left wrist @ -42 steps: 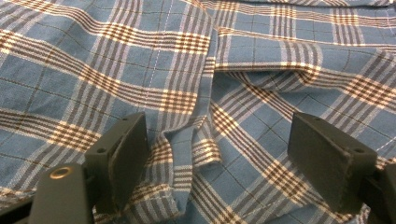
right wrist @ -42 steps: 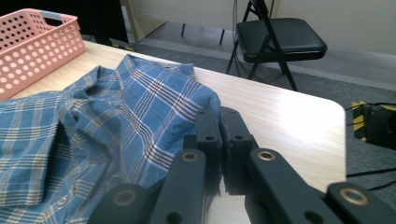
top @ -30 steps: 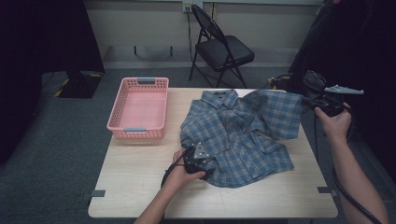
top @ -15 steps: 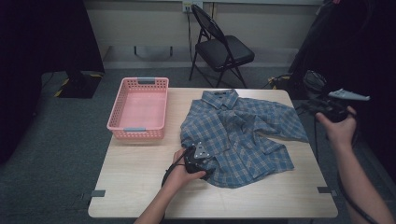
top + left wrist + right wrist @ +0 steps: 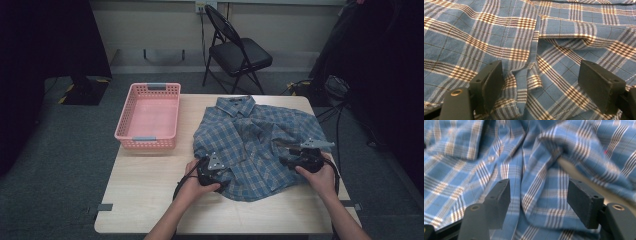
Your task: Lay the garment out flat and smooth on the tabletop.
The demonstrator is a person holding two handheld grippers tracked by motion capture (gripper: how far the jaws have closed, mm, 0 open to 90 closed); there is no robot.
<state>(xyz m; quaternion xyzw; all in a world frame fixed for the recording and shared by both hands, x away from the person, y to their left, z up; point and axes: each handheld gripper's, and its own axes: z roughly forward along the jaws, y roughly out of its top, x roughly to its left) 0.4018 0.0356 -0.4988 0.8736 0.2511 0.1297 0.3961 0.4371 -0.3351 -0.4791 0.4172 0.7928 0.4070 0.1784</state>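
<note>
Partly hidden, the left gripper [image 5: 216,169] sits at the lower middle of the high view under the person's left hand [image 5: 196,186], so its jaw tips are hard to make out from above. The right hand [image 5: 320,176] likewise covers much of the right gripper [image 5: 291,156] at the lower right, and only the grey plate on top shows clearly. Both forearms are cut off by the bottom edge. Dark surroundings swallow the upper left and right corners of that view, and the right gripper view is blurred.

Around them, a pink basket [image 5: 149,142] rests at the upper left of the wooden table [image 5: 145,190], well apart from both grippers. A black folding chair [image 5: 239,52] stands on the floor beyond the table's far edge.

Spread over the right half of the table lies the blue plaid shirt [image 5: 250,140], collar toward the far edge, creased and bunched near its right side. The left gripper rests at the shirt's lower left hem; in the left gripper view its jaws stand wide apart with a fold of the cloth [image 5: 529,75] lying between them, not pinched. The right gripper is at the shirt's right edge, over the rumpled sleeve; its jaws have just been opening and stand spread, with loose plaid folds [image 5: 541,192] between them and untouched by the pads.
</note>
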